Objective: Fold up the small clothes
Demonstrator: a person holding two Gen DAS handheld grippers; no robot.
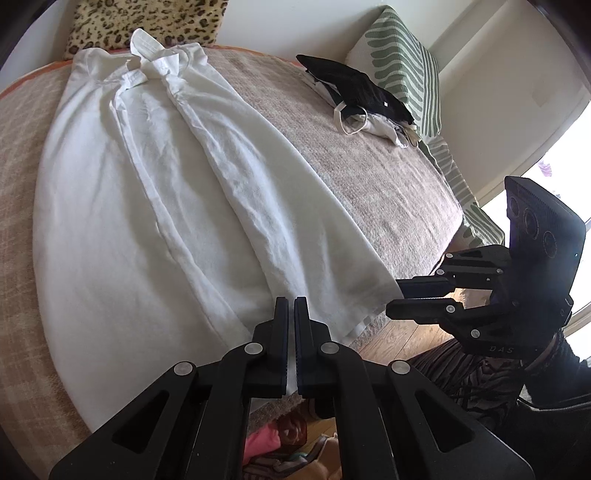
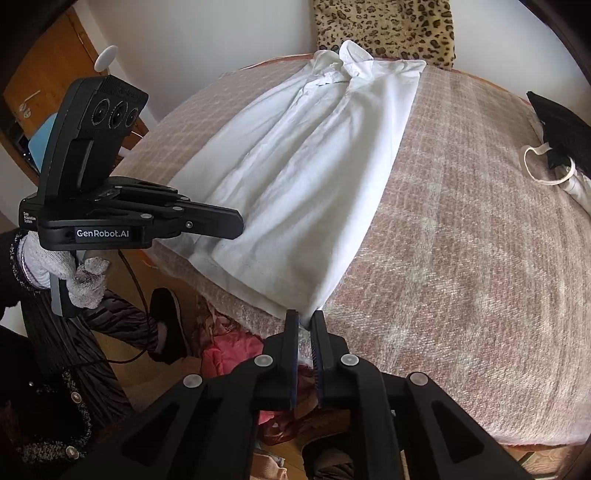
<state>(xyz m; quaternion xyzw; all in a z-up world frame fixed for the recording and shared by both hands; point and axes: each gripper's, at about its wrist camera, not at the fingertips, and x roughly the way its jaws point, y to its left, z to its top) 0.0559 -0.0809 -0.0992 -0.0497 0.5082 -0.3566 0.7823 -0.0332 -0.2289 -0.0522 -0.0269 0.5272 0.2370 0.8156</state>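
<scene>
A white collared shirt [image 1: 155,192] lies lengthwise on the beige bed cover, collar at the far end, both sides folded in toward the middle. It also shows in the right wrist view [image 2: 306,177]. My left gripper [image 1: 291,306] is shut on the shirt's near hem, left of its corner; it also shows in the right wrist view [image 2: 236,223]. My right gripper [image 2: 304,319] is shut on the hem's right corner at the bed edge; it also shows in the left wrist view [image 1: 393,299].
A pile of folded black and white clothes [image 1: 364,98] lies at the far right of the bed. A leopard pillow [image 2: 384,26] and a green striped pillow [image 1: 402,59] stand at the back. Clothes [image 2: 229,350] lie on the floor below.
</scene>
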